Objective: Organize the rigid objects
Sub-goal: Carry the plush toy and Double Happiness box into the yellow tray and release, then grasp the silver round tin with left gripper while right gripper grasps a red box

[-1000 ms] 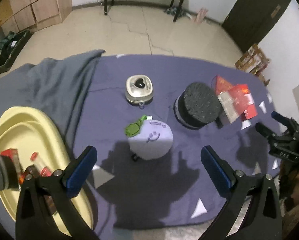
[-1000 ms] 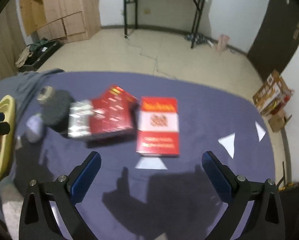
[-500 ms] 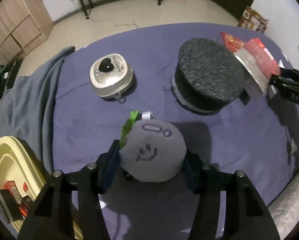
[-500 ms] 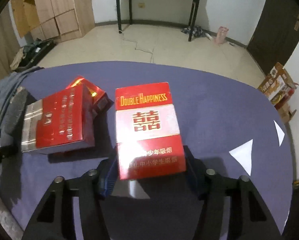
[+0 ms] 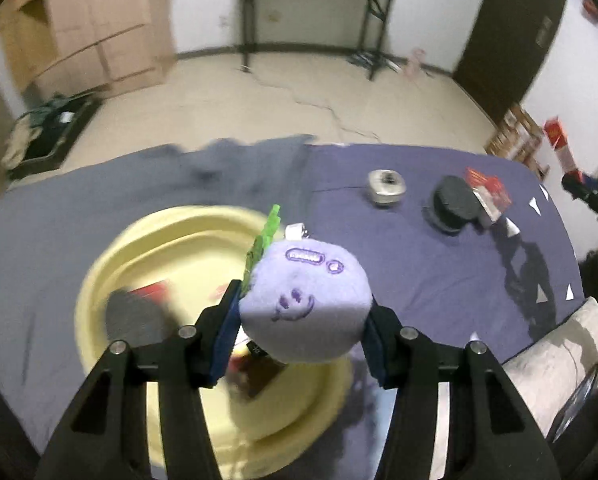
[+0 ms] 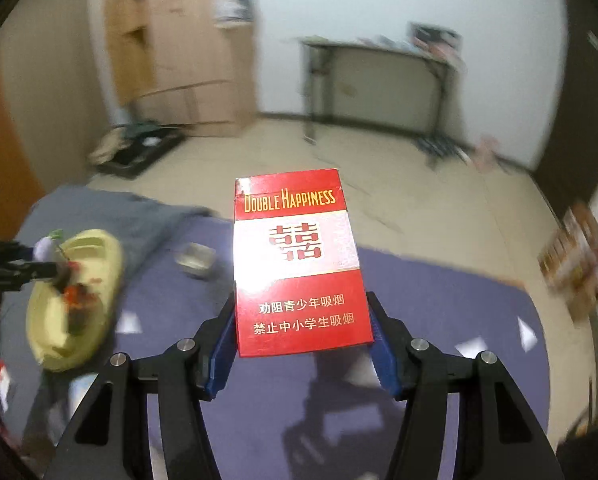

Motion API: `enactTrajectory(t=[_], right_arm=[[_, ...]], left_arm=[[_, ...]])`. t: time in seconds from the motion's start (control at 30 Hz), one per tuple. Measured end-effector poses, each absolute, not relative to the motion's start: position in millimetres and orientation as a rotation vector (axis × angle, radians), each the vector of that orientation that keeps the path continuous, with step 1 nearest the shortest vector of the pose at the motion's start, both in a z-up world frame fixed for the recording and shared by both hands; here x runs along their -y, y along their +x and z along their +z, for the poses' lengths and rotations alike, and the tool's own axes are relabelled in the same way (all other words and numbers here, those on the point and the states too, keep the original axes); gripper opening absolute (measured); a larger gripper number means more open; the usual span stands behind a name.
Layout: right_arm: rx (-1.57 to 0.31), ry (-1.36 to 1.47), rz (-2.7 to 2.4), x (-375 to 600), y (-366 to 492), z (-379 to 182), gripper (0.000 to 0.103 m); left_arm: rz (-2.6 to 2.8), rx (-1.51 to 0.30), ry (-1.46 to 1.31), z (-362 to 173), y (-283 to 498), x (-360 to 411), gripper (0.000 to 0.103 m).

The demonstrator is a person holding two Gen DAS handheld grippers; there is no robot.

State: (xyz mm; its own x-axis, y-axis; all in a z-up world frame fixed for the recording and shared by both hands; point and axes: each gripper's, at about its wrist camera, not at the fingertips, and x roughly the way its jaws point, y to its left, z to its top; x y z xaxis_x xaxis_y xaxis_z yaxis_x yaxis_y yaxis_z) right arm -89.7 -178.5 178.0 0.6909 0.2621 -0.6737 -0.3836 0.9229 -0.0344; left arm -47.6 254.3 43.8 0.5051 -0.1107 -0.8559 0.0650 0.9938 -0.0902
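in our left wrist view, the folded grey cloth [image 5: 99, 184] lies at the far left over the purple tablecloth [image 5: 439, 280], and on it sits the yellow tray [image 5: 171, 240], blurred. inside the tray we make out a dark round thing [image 5: 135, 316] and some red bits [image 5: 153, 290]; we cannot tell more through the blur.

over the tray's right part our left gripper [image 5: 303, 332] holds the purple plush toy [image 5: 305, 304] clear of the table, its blue pads pressed into both sides, the jaws narrowed onto it. the toy's green leaf [image 5: 265, 240] sticks up at its left, and the toy hides part of the tray below.

further right on the tablecloth stand a small silver tin [image 5: 387, 187], then a black round foam-topped thing [image 5: 455, 204], with red packs [image 5: 489, 196] touching its right side. white paper scraps [image 5: 539, 296] lie near the right edge.

in our right wrist view, the same tray [image 6: 99, 248] shows at the left with the left gripper above it, the silver tin [image 6: 195, 260] near the middle. our right gripper [image 6: 303, 344] grips the red double happiness pack [image 6: 299, 268] by its lower end, pads flat on both long edges, lifted off the table and tilted away from us. it blocks the middle of the table behind.
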Motion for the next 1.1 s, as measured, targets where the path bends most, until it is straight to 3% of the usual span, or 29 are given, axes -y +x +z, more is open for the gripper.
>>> enactTrajectory(t=[0.17,0.33,0.53,0.8,0.87,0.9,0.93,1.0,1.07,1.1], right_arm=[[-0.737,-0.181,0.597,74.8,-101.2,180.1,0.057],[-0.869,-0.32,0.725,-24.1,-98.1,119.9,0.057],[-1.026,-0.453,0.771,-104.3,-76.3,44.6,0.057],[-1.096,-0.429,0.77,-160.1,-51.7,4.9,0.057],[-1.088,-0.441,0.772,-161.1,-59.4,7.6,0.059],[-1.089,-0.427,0.775,-160.2,-61.4,8.9,0.059],[-1.099,-0.398,0.772,-159.1,-62.7,11.8,0.059],[-1.088,-0.355,0.768,-148.6,-70.1,24.4,0.067],[-1.023,-0.316,0.777,-136.2,-76.1,45.8,0.098],[-0.997,-0.303,0.77,-130.7,-77.4,53.4,0.103]], left_arm=[[0.01,-1.058,-0.008,40.9,-98.3,-321.0,0.055],[0.069,-1.119,-0.073,10.6,-113.3,-363.6,0.055],[0.052,-1.28,-0.039,-51.7,-103.5,-359.2,0.055],[0.029,-1.304,-0.06,-86.4,-87.9,-355.6,0.059],[0.02,-1.296,-0.069,-88.1,-89.8,-355.4,0.068],[0.009,-1.285,-0.078,-86.4,-91.3,-354.8,0.086],[-0.002,-1.272,-0.08,-83.4,-93.8,-353.0,0.095],[-0.02,-1.235,-0.072,-72.4,-100.7,-350.4,0.103],[-0.021,-1.213,-0.053,-60.9,-106.0,-347.2,0.103],[-0.025,-1.209,-0.056,-55.0,-107.1,-346.8,0.103]])
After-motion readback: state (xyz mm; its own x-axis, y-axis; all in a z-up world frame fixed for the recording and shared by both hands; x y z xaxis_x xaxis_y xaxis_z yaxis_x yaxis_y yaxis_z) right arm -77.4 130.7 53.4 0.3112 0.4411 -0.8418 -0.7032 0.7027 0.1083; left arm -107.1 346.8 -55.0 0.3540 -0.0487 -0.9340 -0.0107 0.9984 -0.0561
